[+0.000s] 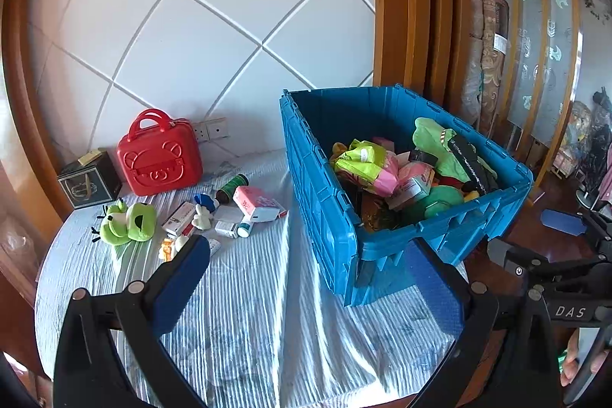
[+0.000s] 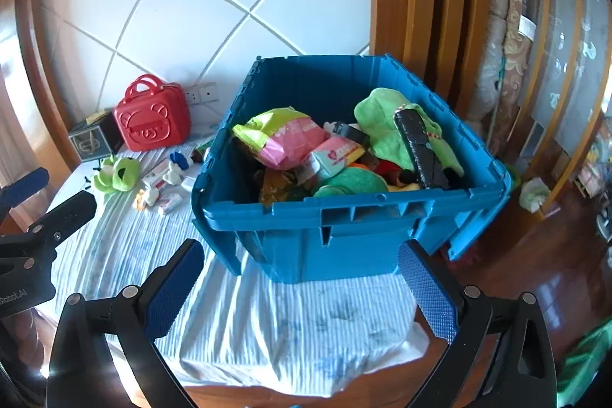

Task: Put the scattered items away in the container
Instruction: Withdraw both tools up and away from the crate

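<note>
A blue crate (image 1: 325,201) stands on the striped cloth, holding a green plush (image 2: 386,129), a pink and green packet (image 2: 283,136), a black strip and other items. Left of it lie the scattered things: a green frog plush (image 1: 128,222), a pink box (image 1: 254,203), a dark green bottle (image 1: 231,188), small white boxes and little toys. My left gripper (image 1: 306,278) is open and empty, hovering over the cloth short of the pile and the crate's near corner. In front of the crate's near wall (image 2: 344,239), my right gripper (image 2: 302,282) is open and empty too.
At the back left, by the white panelled wall, are a red bear-face case (image 1: 158,155) and a black box (image 1: 90,182). The striped cloth (image 1: 248,324) ends near the bottom of both views. Wooden slats and rolled rugs (image 1: 485,64) stand to the right.
</note>
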The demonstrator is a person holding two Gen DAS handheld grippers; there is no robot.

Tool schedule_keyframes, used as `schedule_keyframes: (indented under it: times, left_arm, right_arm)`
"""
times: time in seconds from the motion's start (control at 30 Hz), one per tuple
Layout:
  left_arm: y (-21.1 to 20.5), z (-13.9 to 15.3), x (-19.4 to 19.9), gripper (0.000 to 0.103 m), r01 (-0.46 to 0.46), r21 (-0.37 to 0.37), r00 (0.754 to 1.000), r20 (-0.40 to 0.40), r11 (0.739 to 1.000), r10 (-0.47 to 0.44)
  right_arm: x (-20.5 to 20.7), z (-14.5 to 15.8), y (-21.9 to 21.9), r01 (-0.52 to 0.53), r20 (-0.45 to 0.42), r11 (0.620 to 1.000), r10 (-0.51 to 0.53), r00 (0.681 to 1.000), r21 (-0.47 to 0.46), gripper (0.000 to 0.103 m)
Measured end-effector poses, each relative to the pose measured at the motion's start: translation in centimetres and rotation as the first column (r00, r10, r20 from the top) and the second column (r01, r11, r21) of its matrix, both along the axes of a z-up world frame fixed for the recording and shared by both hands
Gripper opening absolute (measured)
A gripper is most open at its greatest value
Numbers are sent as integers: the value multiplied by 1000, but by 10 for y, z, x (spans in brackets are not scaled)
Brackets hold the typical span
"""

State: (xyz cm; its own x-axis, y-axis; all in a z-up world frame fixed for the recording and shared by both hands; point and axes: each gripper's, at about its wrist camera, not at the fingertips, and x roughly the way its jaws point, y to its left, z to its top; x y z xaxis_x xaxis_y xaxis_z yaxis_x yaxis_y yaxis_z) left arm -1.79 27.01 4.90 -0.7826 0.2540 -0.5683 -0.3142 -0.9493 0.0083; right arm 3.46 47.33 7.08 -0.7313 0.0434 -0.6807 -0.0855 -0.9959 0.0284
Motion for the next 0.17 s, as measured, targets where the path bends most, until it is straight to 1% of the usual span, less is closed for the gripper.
schedule_keyframes:
  times: [0.17]
  left_arm:
    - [9, -3, 3, 103, 6, 13, 1000, 1, 1000, -6]
  right_arm:
    - [-1, 1, 6, 31, -18, 999, -31, 999, 8, 103]
